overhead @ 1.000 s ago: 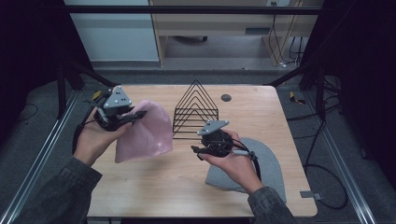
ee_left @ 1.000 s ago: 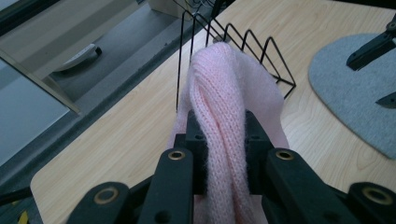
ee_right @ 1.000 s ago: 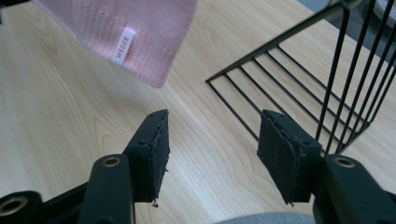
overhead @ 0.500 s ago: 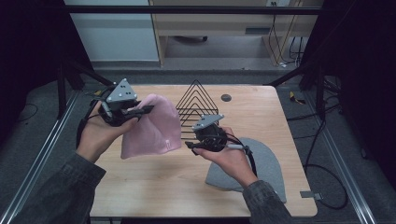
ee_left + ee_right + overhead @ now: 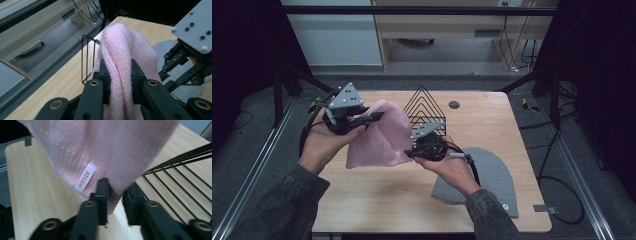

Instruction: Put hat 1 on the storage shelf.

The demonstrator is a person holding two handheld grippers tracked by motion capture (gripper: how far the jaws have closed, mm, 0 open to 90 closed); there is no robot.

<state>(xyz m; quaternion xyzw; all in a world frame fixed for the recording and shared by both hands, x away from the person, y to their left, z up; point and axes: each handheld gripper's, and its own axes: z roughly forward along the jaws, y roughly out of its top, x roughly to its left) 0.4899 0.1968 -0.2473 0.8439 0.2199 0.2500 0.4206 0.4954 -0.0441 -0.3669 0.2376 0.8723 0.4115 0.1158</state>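
Note:
A pink knit hat [image 5: 382, 135] hangs above the wooden table [image 5: 377, 200], held up at its top left by my left gripper [image 5: 373, 118]. In the left gripper view the jaws are shut on a thick fold of the pink hat [image 5: 117, 50]. My right gripper [image 5: 410, 154] is at the hat's lower right corner. In the right gripper view its jaws pinch the ribbed edge of the pink hat [image 5: 112, 150], beside a white label [image 5: 85, 178] reading WEDZE. My right gripper [image 5: 190, 62] also shows across the hat in the left gripper view.
A black wire rack [image 5: 424, 102] of triangular loops stands just behind the hat at the table's middle back. A grey hat [image 5: 492, 175] lies flat at the front right, under my right forearm. A small dark round hole [image 5: 454, 104] sits near the back edge.
My left gripper has lifted the pink hat off the table and carried it right. My right gripper has moved left to the hat's lower corner and shut on it.

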